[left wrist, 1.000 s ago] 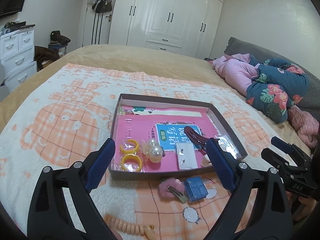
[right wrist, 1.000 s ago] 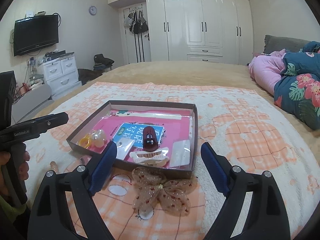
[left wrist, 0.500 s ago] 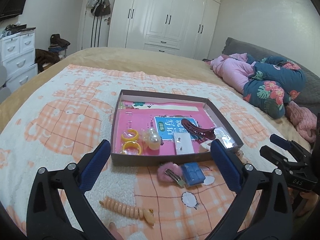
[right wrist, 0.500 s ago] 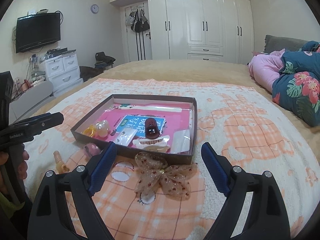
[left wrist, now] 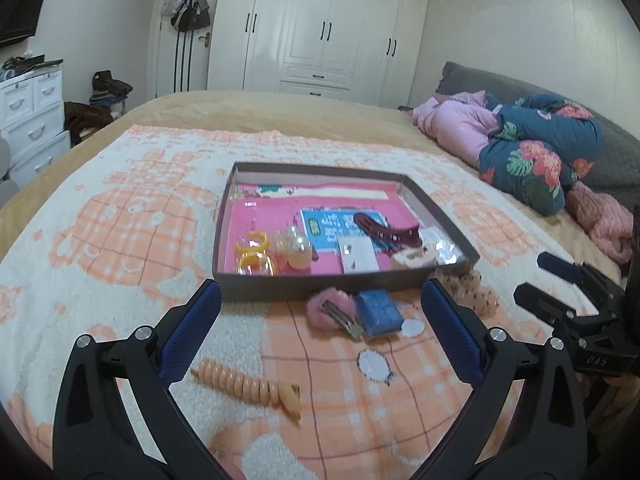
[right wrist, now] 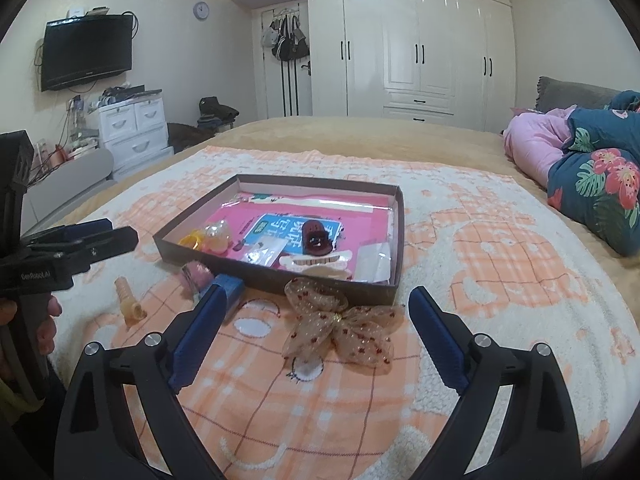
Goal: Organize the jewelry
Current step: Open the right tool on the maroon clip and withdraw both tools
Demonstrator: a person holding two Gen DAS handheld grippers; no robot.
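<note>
Tray: shallow brown box on blanket, holding clips and rings.
Bow: sheer beige, just outside tray's near wall.
Left gripper: fingers wide, empty.
Right gripper: fingers wide, empty, bow between.

Fluffy woven blanket; matt cardboard tray; sheer glittery fabric bow; glossy white wardrobe doors.

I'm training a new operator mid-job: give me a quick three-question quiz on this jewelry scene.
1. True or false: the sheer bow lies inside the tray.
2. Which lies nearest the left gripper? A) coil hair tie B) dark red claw clip C) yellow rings
3. Fill in: both the left gripper and the right gripper are ____ and hold nothing.

Key: 1 false; 2 A; 3 open.
</note>
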